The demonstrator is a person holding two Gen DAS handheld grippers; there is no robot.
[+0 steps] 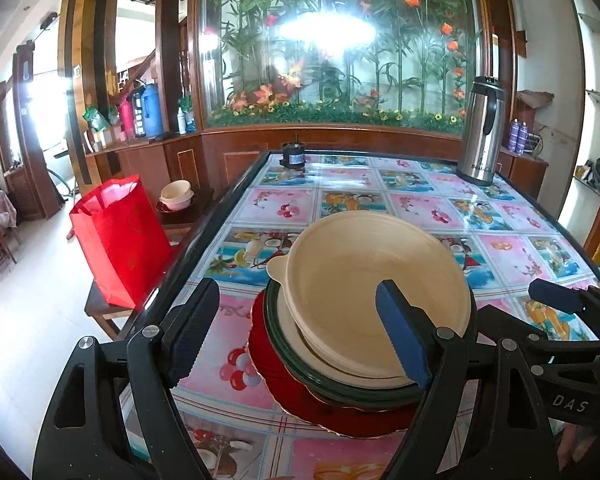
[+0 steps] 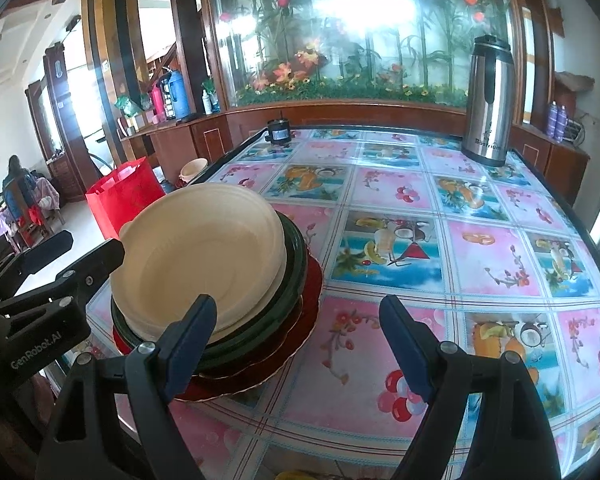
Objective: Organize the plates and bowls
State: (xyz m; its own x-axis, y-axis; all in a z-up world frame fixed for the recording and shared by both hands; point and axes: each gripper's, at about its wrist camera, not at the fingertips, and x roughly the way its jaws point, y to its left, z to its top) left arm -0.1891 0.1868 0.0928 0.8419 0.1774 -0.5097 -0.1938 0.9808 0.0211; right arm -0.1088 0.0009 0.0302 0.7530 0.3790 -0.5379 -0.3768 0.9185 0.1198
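— We note the worktop [image 2: 420, 184] first: wide open room to the right, but the stack sits near its left edge.
— Agreed. The red plate [image 1: 300, 408] carries the green plate [image 1: 332, 384], and the cream bowl [image 1: 364, 280] leans on top; we judge a nudge could slide it off.
— Left claw [image 1: 300, 336] and right claw [image 2: 300, 344] both stand spread, holding nothing.

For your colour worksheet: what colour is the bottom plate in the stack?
Red, with a scalloped gold edge: the bottom plate shows best in the left wrist view.
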